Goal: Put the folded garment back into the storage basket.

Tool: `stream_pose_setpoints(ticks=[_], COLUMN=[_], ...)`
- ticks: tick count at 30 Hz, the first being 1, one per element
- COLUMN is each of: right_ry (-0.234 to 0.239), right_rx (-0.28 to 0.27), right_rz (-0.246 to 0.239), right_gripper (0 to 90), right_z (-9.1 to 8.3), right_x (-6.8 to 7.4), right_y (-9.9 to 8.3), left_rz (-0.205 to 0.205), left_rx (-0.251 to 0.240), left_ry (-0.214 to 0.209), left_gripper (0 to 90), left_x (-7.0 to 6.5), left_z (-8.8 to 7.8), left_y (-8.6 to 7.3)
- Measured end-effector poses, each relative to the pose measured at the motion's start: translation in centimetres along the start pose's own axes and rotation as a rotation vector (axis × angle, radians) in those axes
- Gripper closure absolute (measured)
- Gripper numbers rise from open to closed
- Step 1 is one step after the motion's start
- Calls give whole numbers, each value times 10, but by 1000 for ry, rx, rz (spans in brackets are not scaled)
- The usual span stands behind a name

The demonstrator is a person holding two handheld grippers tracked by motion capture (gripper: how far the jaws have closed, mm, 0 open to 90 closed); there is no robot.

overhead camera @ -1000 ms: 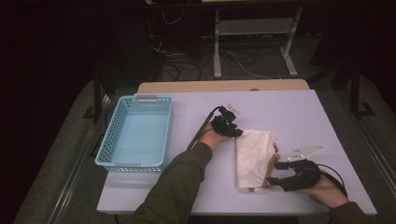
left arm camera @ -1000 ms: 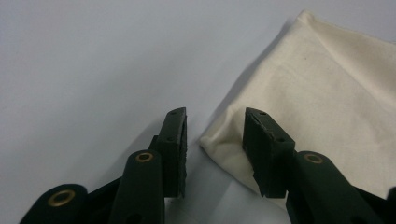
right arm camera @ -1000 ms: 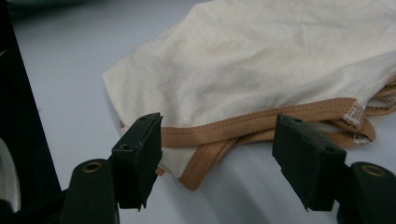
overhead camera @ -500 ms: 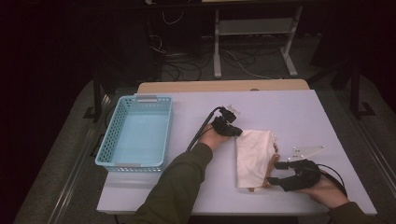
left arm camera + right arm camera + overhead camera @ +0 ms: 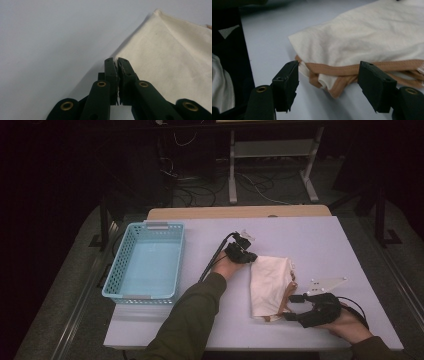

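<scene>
Cream bag [image 5: 270, 282] lying flat, long axis front-to-back (straps nearest person)

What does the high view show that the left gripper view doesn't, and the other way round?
High view: the blue basket on the left of the table, the person's sleeved forearm, and the right hand-held gripper open at the near, tan-trimmed edge of the cloth. Left gripper view: a close look at the left hand-held gripper, jaws shut at the cloth's edge; whether fabric is pinched is unclear. Both: the cream cloth lying on the pale table.
</scene>
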State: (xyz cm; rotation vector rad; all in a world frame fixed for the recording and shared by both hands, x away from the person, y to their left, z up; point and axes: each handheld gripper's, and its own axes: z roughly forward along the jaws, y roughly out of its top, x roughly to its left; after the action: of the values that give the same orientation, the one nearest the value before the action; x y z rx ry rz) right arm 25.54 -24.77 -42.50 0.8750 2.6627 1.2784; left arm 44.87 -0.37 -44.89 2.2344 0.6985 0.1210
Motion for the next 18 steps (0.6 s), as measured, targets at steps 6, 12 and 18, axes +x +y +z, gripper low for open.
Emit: stream_pose_setpoints(ticks=[6,12,18], right_ry=[51,80,103], right_rx=[-1,26,55], right_rz=[-42,-78,-106], right_gripper=[338,359,388], right_z=[8,19,29], right_x=[2,4,5], right_y=[6,12,16], left_rz=[8,-5,-11], left_rx=[6,-9,-12], left_ry=[1,4,0], left_gripper=[863,863,863], left_x=[2,3,4], left_z=[0,2,2], left_y=[1,1,0])
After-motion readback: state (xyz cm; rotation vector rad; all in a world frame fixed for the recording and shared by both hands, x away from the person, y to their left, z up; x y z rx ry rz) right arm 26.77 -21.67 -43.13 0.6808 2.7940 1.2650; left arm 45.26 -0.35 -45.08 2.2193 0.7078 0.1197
